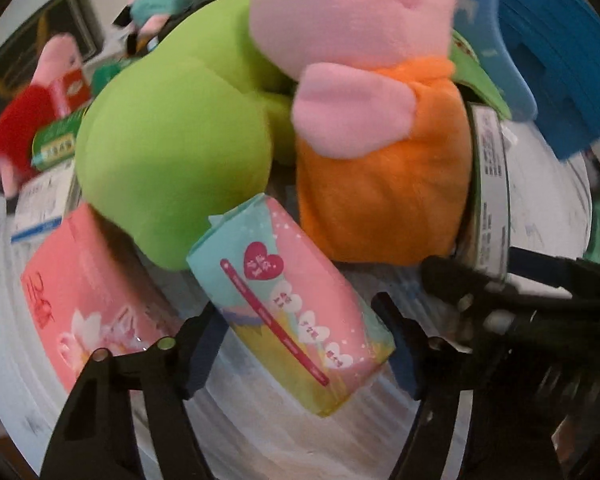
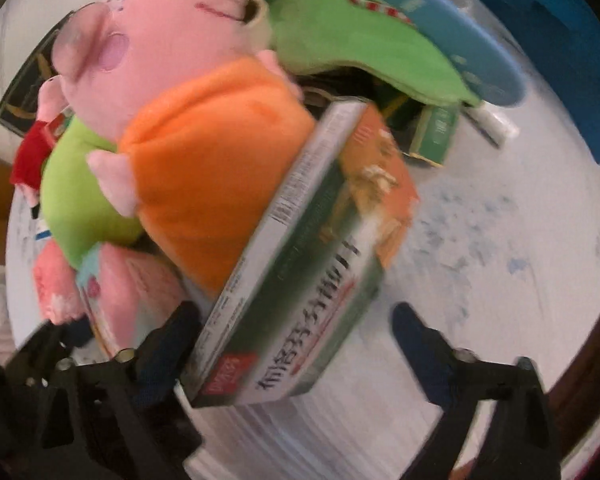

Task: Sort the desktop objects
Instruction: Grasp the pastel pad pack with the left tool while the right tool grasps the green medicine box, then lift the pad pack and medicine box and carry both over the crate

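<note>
In the left wrist view my left gripper (image 1: 300, 336) is open, its fingers on either side of a pink and teal tissue pack (image 1: 292, 300) lying on the white table (image 1: 260, 420). Behind it lie a green plush (image 1: 172, 144) and a pink pig plush in an orange dress (image 1: 380, 168). The other gripper shows at the right (image 1: 500, 300). In the right wrist view my right gripper (image 2: 296, 344) is open around a green and white medicine box (image 2: 300, 280), which stands tilted against the pig plush (image 2: 204, 160).
A pink pack (image 1: 72, 304) lies left of the tissue pack. A red-dressed pig plush (image 1: 24, 128) and a green box (image 1: 56, 144) are at far left. Blue bins (image 2: 540, 40), a green slipper-like plush (image 2: 364, 44) and a small green box (image 2: 436, 132) lie behind.
</note>
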The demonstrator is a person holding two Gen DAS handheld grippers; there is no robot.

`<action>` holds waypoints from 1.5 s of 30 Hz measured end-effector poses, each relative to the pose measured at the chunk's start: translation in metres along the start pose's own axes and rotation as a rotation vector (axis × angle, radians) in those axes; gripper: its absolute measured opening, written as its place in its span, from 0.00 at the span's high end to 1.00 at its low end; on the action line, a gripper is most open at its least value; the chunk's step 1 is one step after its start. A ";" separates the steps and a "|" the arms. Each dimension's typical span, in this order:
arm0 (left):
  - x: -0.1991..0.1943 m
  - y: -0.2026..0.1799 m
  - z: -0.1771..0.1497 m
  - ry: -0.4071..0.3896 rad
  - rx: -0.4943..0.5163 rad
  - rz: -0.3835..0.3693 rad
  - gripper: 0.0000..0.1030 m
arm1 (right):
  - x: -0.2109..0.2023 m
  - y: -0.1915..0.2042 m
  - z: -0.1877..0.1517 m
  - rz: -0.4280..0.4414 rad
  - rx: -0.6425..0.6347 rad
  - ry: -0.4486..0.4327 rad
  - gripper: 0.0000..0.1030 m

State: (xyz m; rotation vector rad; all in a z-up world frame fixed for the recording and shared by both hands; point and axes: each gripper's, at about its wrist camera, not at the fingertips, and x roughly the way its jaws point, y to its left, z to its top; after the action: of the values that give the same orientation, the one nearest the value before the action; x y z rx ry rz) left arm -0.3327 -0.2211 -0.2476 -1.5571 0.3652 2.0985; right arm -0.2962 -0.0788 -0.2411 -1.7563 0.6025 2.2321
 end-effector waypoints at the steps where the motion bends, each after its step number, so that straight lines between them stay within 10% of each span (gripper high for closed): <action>1: -0.001 -0.001 -0.001 -0.002 0.013 -0.002 0.32 | -0.002 -0.006 -0.003 -0.004 0.023 -0.001 0.28; 8: -0.007 -0.012 -0.008 -0.032 0.092 0.019 0.37 | -0.014 -0.027 -0.020 -0.106 0.019 -0.032 0.59; 24: 0.013 -0.006 -0.013 -0.044 0.015 0.034 0.37 | -0.012 -0.037 -0.034 0.006 0.004 -0.103 0.61; 29: 0.006 0.000 -0.023 -0.074 -0.001 0.010 0.49 | -0.018 -0.035 -0.046 0.000 0.005 -0.129 0.80; 45: -0.105 -0.066 -0.038 -0.367 0.158 -0.018 0.56 | -0.113 -0.033 -0.048 -0.011 -0.031 -0.368 0.82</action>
State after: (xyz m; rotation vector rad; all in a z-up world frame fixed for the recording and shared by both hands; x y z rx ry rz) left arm -0.2429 -0.2083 -0.1545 -1.0550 0.3718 2.2239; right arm -0.2125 -0.0640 -0.1463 -1.3042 0.4762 2.4790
